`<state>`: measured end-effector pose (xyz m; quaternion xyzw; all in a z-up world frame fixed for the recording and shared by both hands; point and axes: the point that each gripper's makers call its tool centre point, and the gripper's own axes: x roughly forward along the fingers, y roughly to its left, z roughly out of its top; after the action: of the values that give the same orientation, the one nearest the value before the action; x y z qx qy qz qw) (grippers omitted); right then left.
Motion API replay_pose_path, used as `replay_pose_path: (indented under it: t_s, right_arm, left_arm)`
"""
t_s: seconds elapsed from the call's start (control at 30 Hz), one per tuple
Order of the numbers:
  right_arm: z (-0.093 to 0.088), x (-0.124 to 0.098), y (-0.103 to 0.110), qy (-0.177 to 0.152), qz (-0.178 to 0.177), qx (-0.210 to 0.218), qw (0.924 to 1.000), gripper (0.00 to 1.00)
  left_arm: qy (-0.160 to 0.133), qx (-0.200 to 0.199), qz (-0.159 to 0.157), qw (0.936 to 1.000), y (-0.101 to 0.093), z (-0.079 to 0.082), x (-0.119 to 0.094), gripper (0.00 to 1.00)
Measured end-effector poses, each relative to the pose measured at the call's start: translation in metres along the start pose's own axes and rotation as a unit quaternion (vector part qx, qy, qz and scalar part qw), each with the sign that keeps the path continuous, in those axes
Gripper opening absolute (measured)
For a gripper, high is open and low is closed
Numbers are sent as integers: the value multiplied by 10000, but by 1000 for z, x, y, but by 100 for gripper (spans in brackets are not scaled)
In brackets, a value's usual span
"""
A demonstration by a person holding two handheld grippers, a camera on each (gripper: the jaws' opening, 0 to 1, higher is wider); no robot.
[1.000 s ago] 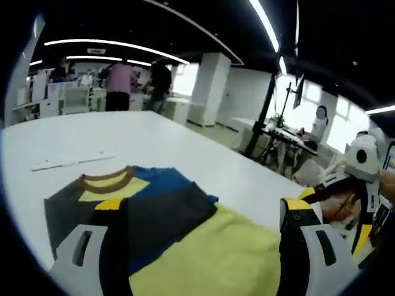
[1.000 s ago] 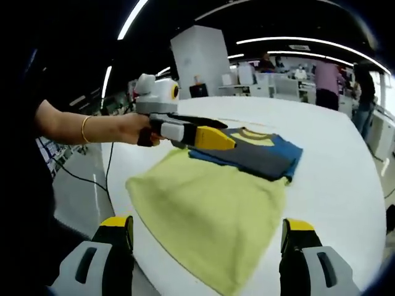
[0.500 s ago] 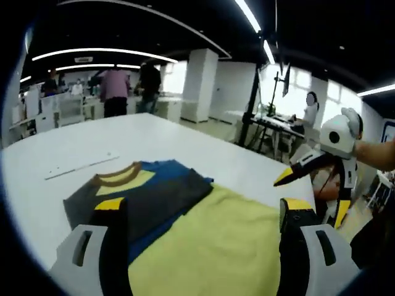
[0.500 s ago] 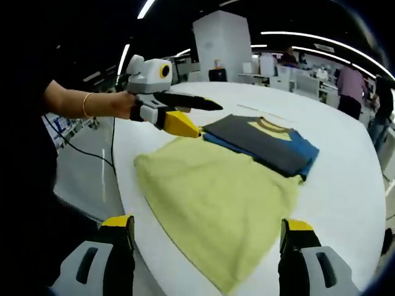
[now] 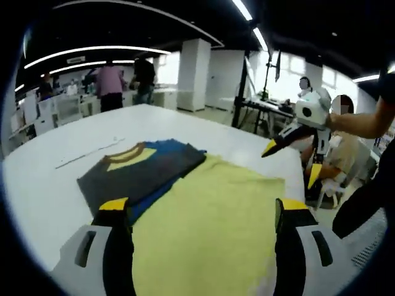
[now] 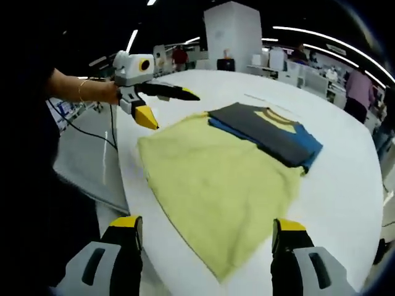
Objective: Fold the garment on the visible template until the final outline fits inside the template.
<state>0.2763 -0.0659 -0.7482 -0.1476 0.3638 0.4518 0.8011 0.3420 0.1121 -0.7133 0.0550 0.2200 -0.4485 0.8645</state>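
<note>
- Two grippers are held above a smooth white table [image 6: 345, 185], on which a soft garment [image 6: 216, 172] is spread flat.
- The garment's pale yellow body has a matte, slightly fuzzy look; its top part is folded over into a neat rectangle of dark grey, blue and yellow, with a brown ribbed collar [image 5: 126, 151].
- The left gripper [image 6: 162, 103] is seen raised beside the garment's near corner, its yellow-tipped black jaws spread wide, gripping nothing; a hand [image 6: 106, 91] wearing a thin gold bracelet holds it.
- The right gripper [image 5: 290, 161] hangs past the garment's far edge, jaws likewise spread apart.
- No writing can be read.
</note>
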Motion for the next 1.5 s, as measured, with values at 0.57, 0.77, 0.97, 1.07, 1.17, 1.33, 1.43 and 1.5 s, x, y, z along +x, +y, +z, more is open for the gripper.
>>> replay_pose_path:
  t_s: [0.57,0.77,0.97,1.07,1.17,1.33,1.43,1.5]
  right_arm:
    - [-27,2,2,312,-57,-87,9995,58]
    - [-36,4,0,465,-59,-202,9987,51]
    - [-46,6,-2,645,-86,-327,9973,45]
    - [-49,6,-4,719,-105,-413,9965,42]
    - [-50,6,-6,760,-137,-466,9959,38]
    - [-56,8,-8,911,-148,-628,9937,34]
    - [-59,9,-9,997,-141,-715,9923,30]
    - [-62,9,-10,1065,-145,-774,9912,30]
  left_arm:
    - [703,103,71,9975,-10,-64,-49,68]
    - [953,58,128,9953,-11,-84,-56,57]
    - [1239,192,89,9921,-15,-103,-62,51]
    - [1333,269,79,9907,-15,-109,-64,47]
    - [1464,381,107,9884,-12,-114,-67,42]
    - [1637,540,106,9850,-9,-122,-69,35]
    - [1757,671,109,9821,-7,-127,-70,34]
    - [1784,687,110,9815,-7,-128,-70,33]
